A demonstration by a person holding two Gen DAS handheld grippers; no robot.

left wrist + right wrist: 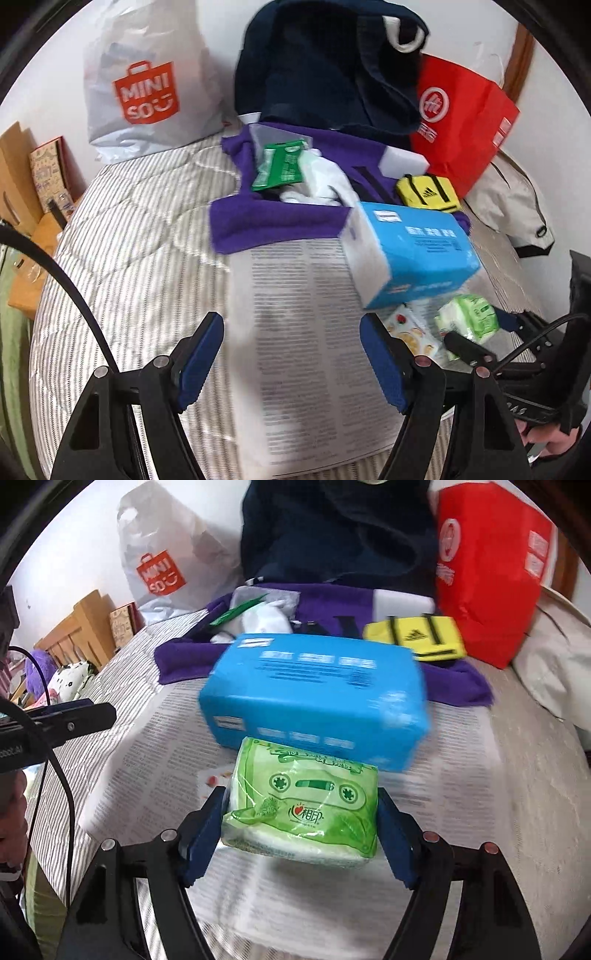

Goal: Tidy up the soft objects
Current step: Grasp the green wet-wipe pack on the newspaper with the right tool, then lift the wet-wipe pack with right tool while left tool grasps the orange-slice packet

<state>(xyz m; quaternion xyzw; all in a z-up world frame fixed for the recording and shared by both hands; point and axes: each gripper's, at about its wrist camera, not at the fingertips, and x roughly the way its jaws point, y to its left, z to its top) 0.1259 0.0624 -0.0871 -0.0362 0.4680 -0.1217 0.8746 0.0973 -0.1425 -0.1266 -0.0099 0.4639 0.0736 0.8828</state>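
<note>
Striped bed (140, 236): one blue pack (314, 698), one green tissue pack (303, 805) clamped between right fingers (397, 843), left fingers (201, 354) apart.

Two low wrist views, shared bed (129, 229)

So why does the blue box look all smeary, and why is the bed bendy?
Left wrist view: the blue box and the printed sheet are smeared by motion blur, while the left claw stays sharp. Right wrist view: the box is blurry too, yet the green tissue pack reads clearly. Both views: the fisheye lens curves the striped bed.
</note>
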